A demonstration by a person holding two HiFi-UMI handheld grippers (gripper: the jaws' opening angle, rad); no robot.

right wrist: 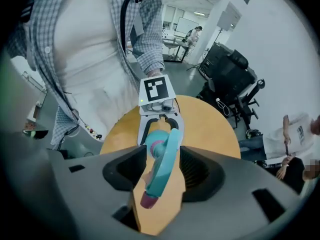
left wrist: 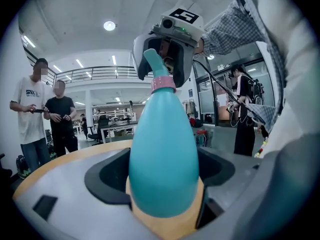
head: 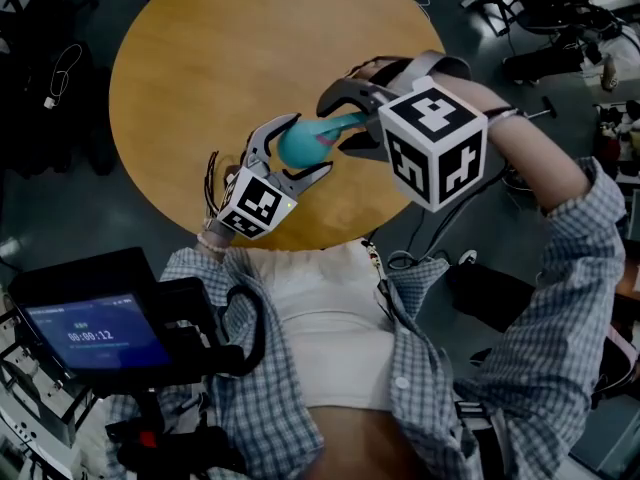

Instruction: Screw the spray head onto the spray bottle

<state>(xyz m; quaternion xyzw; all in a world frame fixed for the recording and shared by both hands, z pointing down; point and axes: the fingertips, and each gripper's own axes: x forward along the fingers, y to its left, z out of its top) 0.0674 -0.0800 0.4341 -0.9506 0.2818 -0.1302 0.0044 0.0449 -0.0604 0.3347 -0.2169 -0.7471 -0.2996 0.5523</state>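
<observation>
A teal spray bottle (head: pixel 298 144) is clamped round its body in my left gripper (head: pixel 300 150) over the near edge of the round wooden table (head: pixel 250 48). In the left gripper view the bottle (left wrist: pixel 162 159) fills the gap between the jaws. The teal spray head (left wrist: pixel 159 69) with its pink collar sits on the bottle's neck. My right gripper (head: pixel 345 123) points steeply down over that head. In the right gripper view the spray head (right wrist: pixel 162 159), with its pink nozzle tip, lies between the wide jaws, which do not clearly press on it.
A mounted device with a lit screen (head: pixel 95 333) sits at the lower left by my body. Two people (left wrist: pixel 35 114) stand beyond the table, another (left wrist: pixel 245 109) to the right. Black office chairs (right wrist: pixel 230 79) and cables stand on the floor around the table.
</observation>
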